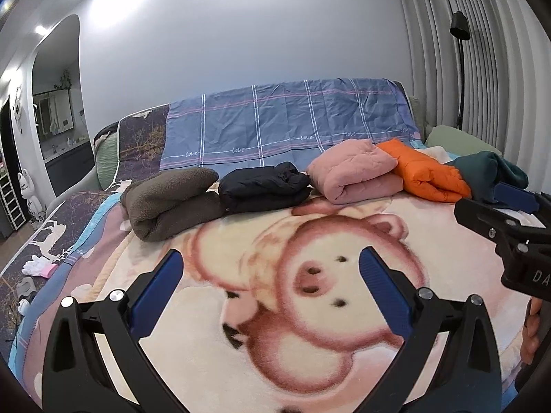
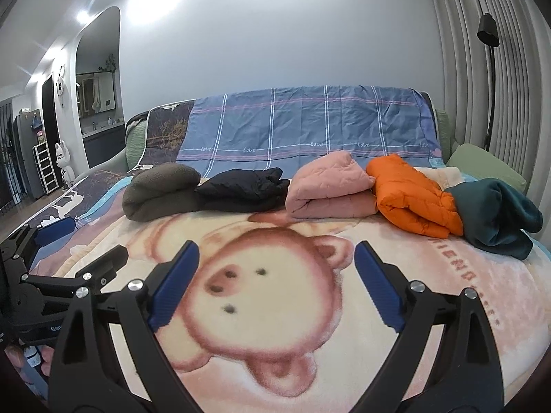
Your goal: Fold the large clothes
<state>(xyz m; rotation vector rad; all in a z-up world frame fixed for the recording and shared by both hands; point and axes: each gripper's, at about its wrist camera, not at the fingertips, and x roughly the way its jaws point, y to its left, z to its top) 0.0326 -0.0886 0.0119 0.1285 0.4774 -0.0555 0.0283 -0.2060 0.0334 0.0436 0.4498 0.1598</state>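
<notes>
Several folded garments lie in a row across the far side of the bed: a brown fleece (image 1: 172, 199) (image 2: 160, 191), a black jacket (image 1: 263, 186) (image 2: 246, 189), a pink quilted one (image 1: 354, 170) (image 2: 330, 186), an orange puffer (image 1: 425, 170) (image 2: 411, 194) and a teal one (image 1: 489, 172) (image 2: 499, 216). My left gripper (image 1: 270, 270) is open and empty above the pig-print blanket (image 1: 310, 361). My right gripper (image 2: 277, 261) is open and empty above the same blanket (image 2: 275, 344). Each gripper shows in the other's view, the right one (image 1: 482, 210) at the right edge, the left one (image 2: 89, 244) at the left edge.
A blue plaid sheet (image 1: 292, 120) (image 2: 310, 120) drapes over the headboard. A green pillow (image 2: 485, 165) lies at the back right, a floor lamp (image 2: 489, 69) by the curtain. White gloves (image 1: 39, 265) lie at the bed's left edge. A doorway opens at the left.
</notes>
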